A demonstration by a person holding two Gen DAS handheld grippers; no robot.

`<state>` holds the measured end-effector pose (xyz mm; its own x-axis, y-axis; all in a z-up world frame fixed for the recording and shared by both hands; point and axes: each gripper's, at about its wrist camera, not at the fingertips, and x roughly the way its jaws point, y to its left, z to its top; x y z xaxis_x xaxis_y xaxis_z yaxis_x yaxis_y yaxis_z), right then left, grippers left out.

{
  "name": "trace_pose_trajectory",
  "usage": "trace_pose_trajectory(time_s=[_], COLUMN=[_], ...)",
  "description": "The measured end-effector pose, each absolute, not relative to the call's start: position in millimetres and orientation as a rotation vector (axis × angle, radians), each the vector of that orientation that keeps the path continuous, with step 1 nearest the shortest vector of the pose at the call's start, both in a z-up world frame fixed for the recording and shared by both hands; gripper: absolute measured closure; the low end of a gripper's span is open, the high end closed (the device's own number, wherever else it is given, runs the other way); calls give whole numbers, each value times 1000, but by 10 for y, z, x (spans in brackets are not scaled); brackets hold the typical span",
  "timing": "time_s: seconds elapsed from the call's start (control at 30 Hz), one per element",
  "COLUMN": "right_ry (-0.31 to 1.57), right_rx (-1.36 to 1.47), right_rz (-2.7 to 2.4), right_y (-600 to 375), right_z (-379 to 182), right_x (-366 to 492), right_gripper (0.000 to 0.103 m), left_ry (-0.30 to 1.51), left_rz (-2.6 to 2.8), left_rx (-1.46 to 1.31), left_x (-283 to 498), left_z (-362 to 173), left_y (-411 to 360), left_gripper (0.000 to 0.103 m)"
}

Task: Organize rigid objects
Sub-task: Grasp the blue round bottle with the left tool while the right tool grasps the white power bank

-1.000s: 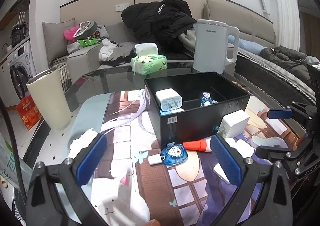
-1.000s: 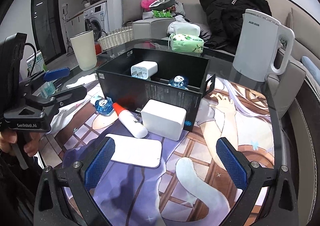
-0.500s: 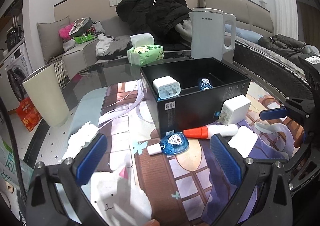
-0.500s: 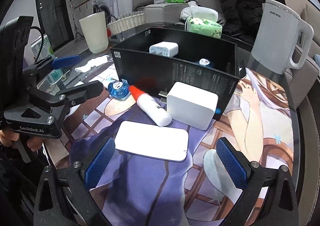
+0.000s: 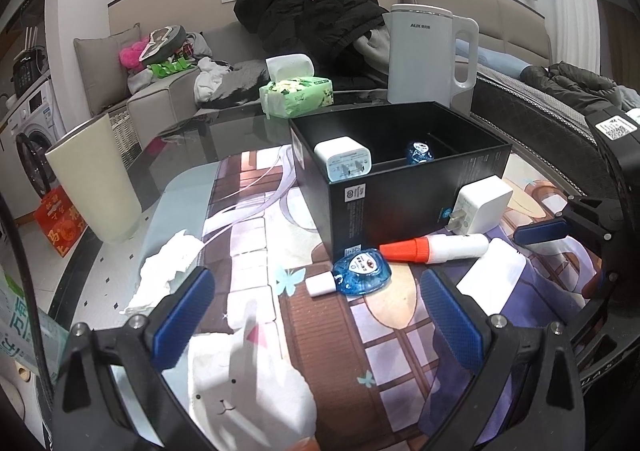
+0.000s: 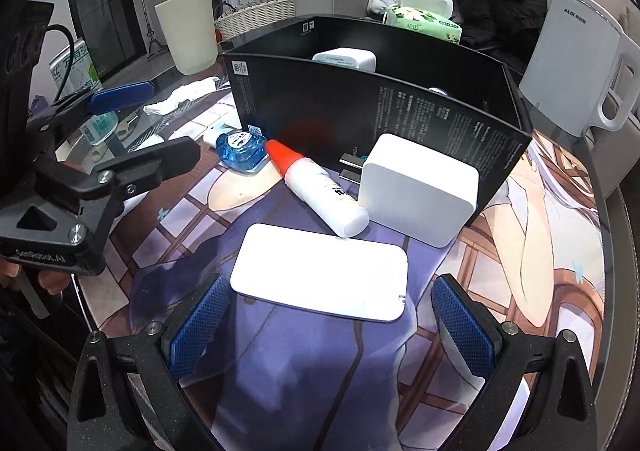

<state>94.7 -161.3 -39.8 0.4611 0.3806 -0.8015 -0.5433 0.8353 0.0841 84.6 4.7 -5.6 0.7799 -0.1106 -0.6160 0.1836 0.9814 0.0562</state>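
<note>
Both grippers hang empty with fingers spread wide – the right gripper [image 6: 326,315] just above the flat white slab [image 6: 322,271], the left gripper [image 5: 316,311] near the blue tape dispenser [image 5: 362,271]; the orange-capped tube [image 6: 318,187] and a large white charger [image 6: 418,189] lie against the black box [image 5: 400,187], which holds a small white charger [image 5: 344,163] and a blue item [image 5: 419,152]

Even indoor light, moderately bright. Heavy fisheye warp, black vignette in corners. Flat white slab [image 6: 320,271] blows out; glare on glass counter [image 5: 224,139]. Centre sharp, soft shadows.
</note>
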Motion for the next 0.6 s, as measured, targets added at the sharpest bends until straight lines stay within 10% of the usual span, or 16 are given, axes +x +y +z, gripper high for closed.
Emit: trace_pose_trajectory(time_s=[0.6], right_ry=[941], right_rx=[-169], right_rz=[536], right_y=[-1562], right_z=[-393], right_x=[1016], right_gripper=[1], left_ry=[675], left_rz=[-150], left_rx=[118], left_x=[854], left_z=[-104], left_y=[58], left_gripper=[0])
